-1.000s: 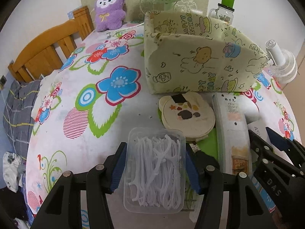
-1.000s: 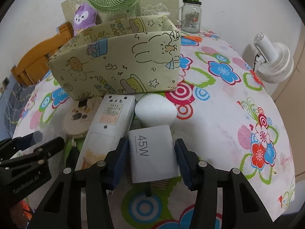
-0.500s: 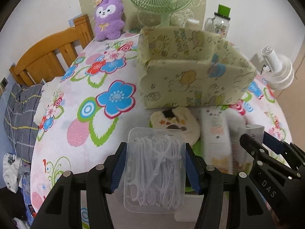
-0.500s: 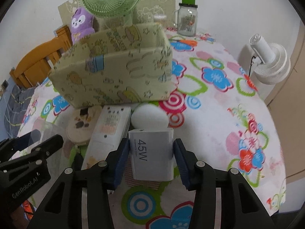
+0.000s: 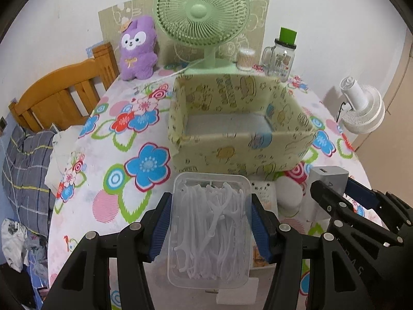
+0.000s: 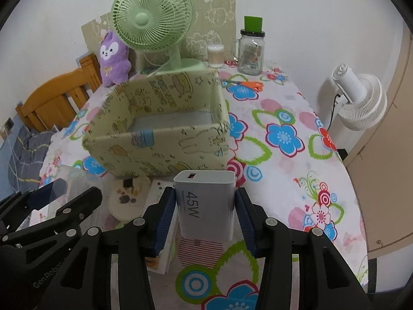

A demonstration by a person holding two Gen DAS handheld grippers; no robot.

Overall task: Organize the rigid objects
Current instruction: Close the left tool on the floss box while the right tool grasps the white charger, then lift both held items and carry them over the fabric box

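The left claw is closed on a clear plastic box of white floss picks; the box is clamped by its long sides between the blue pads and is carried above the desk, which is covered with a flowered cloth. The right claw is closed on a white charger block printed "45W"; the block is gripped at both sides, port end pointing away from the camera, and is likewise lifted clear of the desk. In the left wrist view the right claw is seen at the lower right with the charger block between its pads; in the right wrist view the left claw is seen at the lower left.

An open fabric storage box, pale yellow with cartoon prints, stands on the desk just beyond both claws; its grey floor is visible and nothing is seen inside it. On the desk between the claws and the storage box lie a round bear-printed case, a white remote control and a white egg-shaped object.

Behind the storage box stand a green desk fan, a purple plush toy, a glass mug jar with a green lid and a small tub of cotton swabs; orange-handled scissors lie near the jar. A white fan is seen off the right edge of the desk; a wooden bed frame is seen to the left.
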